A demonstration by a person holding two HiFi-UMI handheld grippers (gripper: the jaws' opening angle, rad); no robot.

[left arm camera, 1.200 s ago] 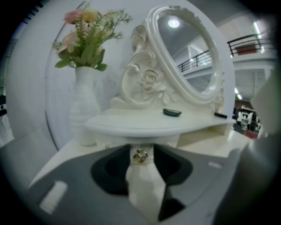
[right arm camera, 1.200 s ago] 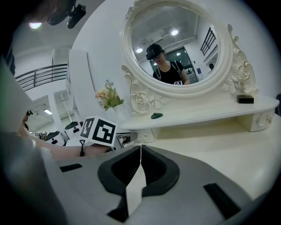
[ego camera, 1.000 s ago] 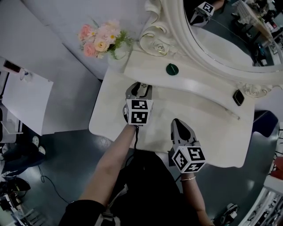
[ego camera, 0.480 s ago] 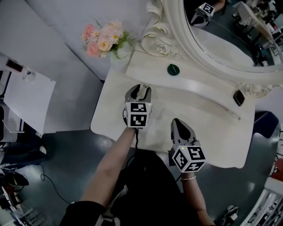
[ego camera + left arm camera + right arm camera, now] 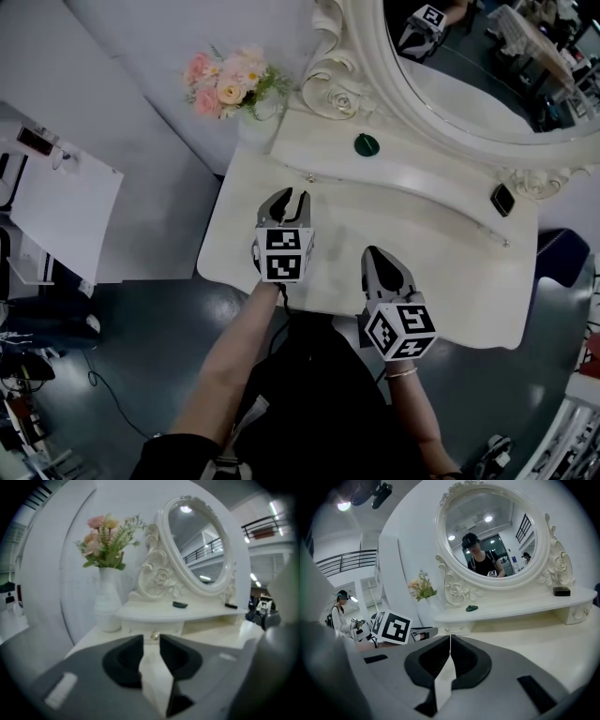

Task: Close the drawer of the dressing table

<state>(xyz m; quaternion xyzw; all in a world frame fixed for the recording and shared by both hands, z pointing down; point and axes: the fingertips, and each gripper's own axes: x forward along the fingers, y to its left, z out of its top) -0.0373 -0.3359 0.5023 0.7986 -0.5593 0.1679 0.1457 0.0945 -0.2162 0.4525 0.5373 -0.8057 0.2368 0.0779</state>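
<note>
Right gripper view alone shows a person (image 5: 340, 613) (left of dressing table (image 5: 543, 637))

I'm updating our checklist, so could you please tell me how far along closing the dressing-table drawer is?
Done, it seems: the small drawer sits flush under the shelf, only its knob protruding. In hand: the left tongs hang short of the knob, closing on nothing; the right tongs are shut, idle. Left: nothing obvious.

Open lab hall, mezzanine railings (image 5: 347, 560), dark floor (image 5: 122, 319)
</note>
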